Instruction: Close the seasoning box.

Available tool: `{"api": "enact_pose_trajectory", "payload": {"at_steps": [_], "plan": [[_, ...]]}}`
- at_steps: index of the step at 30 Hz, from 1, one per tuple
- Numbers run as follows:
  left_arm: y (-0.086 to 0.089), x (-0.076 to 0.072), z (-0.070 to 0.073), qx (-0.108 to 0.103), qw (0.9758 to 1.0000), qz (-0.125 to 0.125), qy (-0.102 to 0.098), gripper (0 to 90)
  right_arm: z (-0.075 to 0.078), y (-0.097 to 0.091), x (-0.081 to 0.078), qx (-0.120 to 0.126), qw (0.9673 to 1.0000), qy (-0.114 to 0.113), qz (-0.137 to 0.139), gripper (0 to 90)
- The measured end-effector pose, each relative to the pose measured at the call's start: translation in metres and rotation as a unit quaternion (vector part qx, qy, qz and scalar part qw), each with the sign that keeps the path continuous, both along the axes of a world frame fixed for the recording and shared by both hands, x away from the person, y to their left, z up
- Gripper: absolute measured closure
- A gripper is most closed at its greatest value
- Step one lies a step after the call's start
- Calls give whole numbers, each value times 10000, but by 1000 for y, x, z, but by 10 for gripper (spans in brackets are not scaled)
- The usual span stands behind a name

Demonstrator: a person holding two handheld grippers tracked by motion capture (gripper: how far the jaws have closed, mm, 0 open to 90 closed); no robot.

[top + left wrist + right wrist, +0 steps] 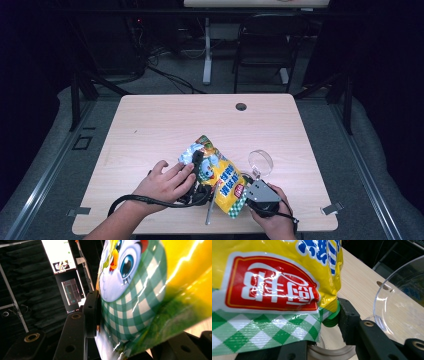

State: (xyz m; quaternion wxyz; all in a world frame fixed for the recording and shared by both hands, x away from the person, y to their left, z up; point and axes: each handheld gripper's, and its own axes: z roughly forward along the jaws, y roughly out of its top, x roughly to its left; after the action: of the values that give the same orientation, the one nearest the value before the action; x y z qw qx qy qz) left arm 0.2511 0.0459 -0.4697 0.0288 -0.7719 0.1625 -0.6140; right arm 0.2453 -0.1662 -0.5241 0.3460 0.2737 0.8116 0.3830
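A glossy, crinkled yellow snack bag (222, 180) with green-and-white checks and a cartoon face lies near the front of the pale wooden desk (150, 125). The left gripper (197, 162) clamps its top end, the right gripper (250, 192) its checked bottom corner. A clear round plastic bowl (261, 162) stands just beside.

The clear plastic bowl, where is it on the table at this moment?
In the high view the clear plastic bowl stands on the table near its front right, just right of the yellow snack bag and just beyond the right gripper.
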Motion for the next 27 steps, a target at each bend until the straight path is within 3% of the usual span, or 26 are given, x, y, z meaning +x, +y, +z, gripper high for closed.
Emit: {"api": "enact_pose_trajectory", "payload": {"at_steps": [13,19,23,27], "plan": [[-4,-1,3,141,9998,-93,-127,626,0,-2,0,131,9999,63,-34,705],[-4,-2,5,187,9998,-10,-25,632,-1,-2,2,166,9998,78,-48,705],[-4,-3,6,188,9997,-105,-134,638,-2,0,4,153,9998,121,-43,705],[-4,-3,6,189,9998,-41,-46,650,-2,1,4,137,9999,100,-34,706]]}}
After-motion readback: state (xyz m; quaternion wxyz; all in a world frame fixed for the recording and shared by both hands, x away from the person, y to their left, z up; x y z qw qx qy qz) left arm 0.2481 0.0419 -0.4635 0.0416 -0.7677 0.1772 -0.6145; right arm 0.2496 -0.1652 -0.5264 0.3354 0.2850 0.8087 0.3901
